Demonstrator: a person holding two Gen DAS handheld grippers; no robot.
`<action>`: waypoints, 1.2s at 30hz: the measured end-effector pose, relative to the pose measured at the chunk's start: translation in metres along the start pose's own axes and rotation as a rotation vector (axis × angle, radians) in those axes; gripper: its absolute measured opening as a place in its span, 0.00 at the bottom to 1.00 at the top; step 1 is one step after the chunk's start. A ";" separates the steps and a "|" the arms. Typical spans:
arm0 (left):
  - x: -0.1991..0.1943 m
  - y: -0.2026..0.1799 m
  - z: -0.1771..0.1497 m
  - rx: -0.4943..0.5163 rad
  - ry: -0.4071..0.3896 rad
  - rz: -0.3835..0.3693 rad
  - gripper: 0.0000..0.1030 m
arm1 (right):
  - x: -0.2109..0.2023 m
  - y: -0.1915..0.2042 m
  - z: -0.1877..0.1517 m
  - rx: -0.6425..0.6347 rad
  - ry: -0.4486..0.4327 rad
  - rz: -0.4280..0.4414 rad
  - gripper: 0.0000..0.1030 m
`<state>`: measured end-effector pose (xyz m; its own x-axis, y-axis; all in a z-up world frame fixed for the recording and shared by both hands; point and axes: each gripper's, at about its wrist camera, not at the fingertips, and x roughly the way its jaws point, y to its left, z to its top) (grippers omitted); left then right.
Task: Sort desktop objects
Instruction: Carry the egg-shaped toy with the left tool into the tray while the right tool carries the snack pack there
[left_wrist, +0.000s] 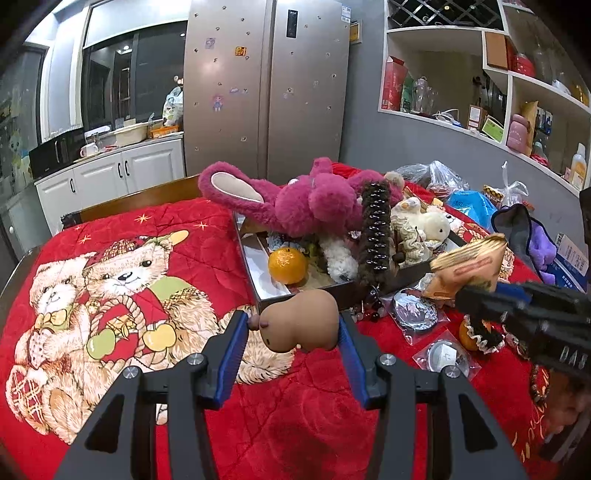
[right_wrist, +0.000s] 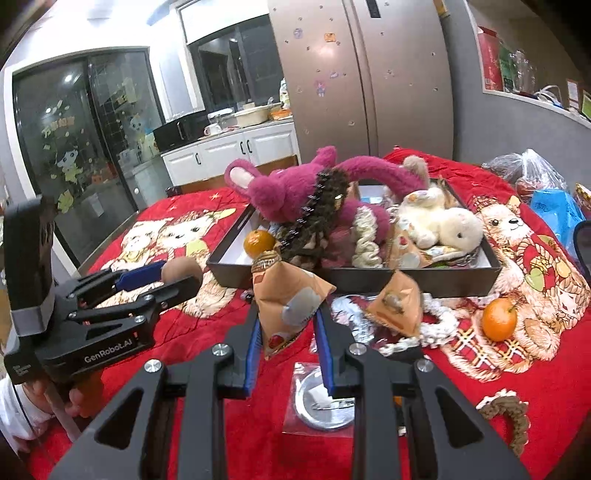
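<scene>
My left gripper (left_wrist: 292, 325) is shut on a small brown capybara toy (left_wrist: 300, 320) and holds it above the red blanket, just in front of the black tray (left_wrist: 258, 291). It also shows in the right wrist view (right_wrist: 173, 275). My right gripper (right_wrist: 286, 317) is shut on an orange triangular snack packet (right_wrist: 288, 291), held in front of the tray (right_wrist: 406, 282). That packet shows in the left wrist view (left_wrist: 471, 266). The tray holds a magenta plush rabbit (left_wrist: 306, 199), a tangerine (left_wrist: 287, 265), a white plush (right_wrist: 443, 221) and hair ties.
On the blanket (left_wrist: 295, 406) lie another orange packet (right_wrist: 397, 302), a loose tangerine (right_wrist: 498, 319), bagged round badges (right_wrist: 321, 398), a brown scrunchie (right_wrist: 511, 417) and beads. Plastic bags (left_wrist: 469, 203) crowd the far right. A fridge (left_wrist: 266, 85) stands behind the table.
</scene>
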<state>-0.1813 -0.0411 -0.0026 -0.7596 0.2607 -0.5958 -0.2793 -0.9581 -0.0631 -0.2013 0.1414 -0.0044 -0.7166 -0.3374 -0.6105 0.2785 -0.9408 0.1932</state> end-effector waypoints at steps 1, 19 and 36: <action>-0.001 0.000 0.001 0.000 -0.003 0.004 0.48 | -0.002 -0.005 0.002 0.011 -0.005 -0.005 0.26; 0.054 0.003 0.042 -0.129 0.032 0.044 0.48 | 0.018 -0.073 0.083 0.155 -0.024 -0.024 0.26; 0.076 0.007 0.036 -0.114 -0.029 0.064 0.48 | 0.062 -0.103 0.064 0.150 0.060 -0.095 0.26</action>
<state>-0.2618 -0.0238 -0.0194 -0.7910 0.2006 -0.5780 -0.1625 -0.9797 -0.1176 -0.3153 0.2153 -0.0127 -0.6947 -0.2481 -0.6752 0.1094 -0.9642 0.2417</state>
